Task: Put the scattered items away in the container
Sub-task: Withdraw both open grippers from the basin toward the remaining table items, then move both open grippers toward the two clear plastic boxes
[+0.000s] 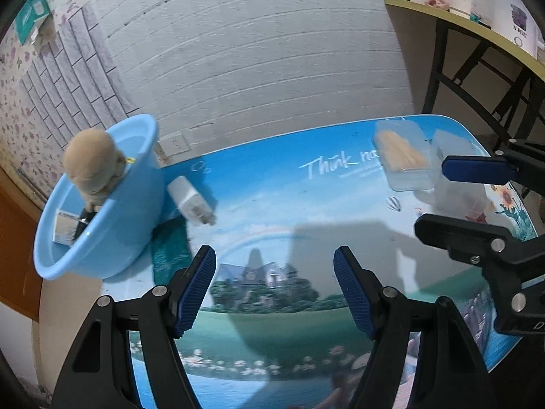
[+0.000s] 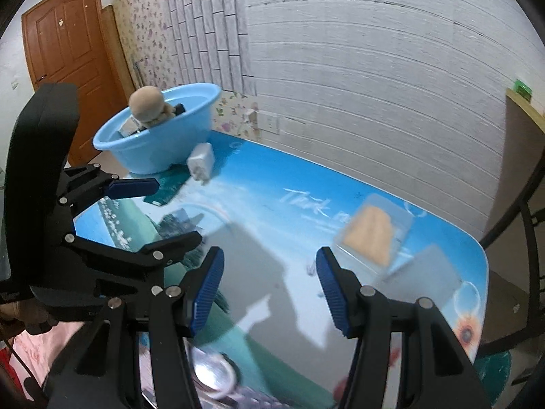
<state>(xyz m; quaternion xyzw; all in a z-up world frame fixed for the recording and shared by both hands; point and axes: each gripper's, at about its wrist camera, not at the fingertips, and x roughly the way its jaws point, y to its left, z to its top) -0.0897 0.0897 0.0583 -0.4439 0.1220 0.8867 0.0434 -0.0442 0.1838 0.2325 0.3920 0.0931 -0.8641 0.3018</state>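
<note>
A light blue basin (image 1: pixel 136 211) (image 2: pixel 153 153) stands at the table's far left corner. It holds a beige plush toy (image 1: pixel 93 163) (image 2: pixel 150 105) and a small white box (image 1: pixel 64 228). A white charger plug (image 1: pixel 190 201) (image 2: pixel 201 163) lies against the basin's wall, beside a teal card (image 1: pixel 170 248) (image 2: pixel 167 187). Far right sits a clear box of yellowish sticks (image 1: pixel 402 156) (image 2: pixel 371 235), with a second clear box (image 1: pixel 456 170) (image 2: pixel 432 269) next to it. My left gripper (image 1: pixel 276 272) (image 2: pixel 178 211) and right gripper (image 2: pixel 269 272) (image 1: pixel 431 197) hover open over the table's middle, nothing between their blue pads.
The table (image 1: pixel 272 177) (image 2: pixel 272 184) has a glossy printed landscape top and stands against a white brick-pattern wall. A brown door (image 2: pixel 64 51) is behind the basin. A side table on dark legs (image 1: pixel 442 20) carries small items at the right.
</note>
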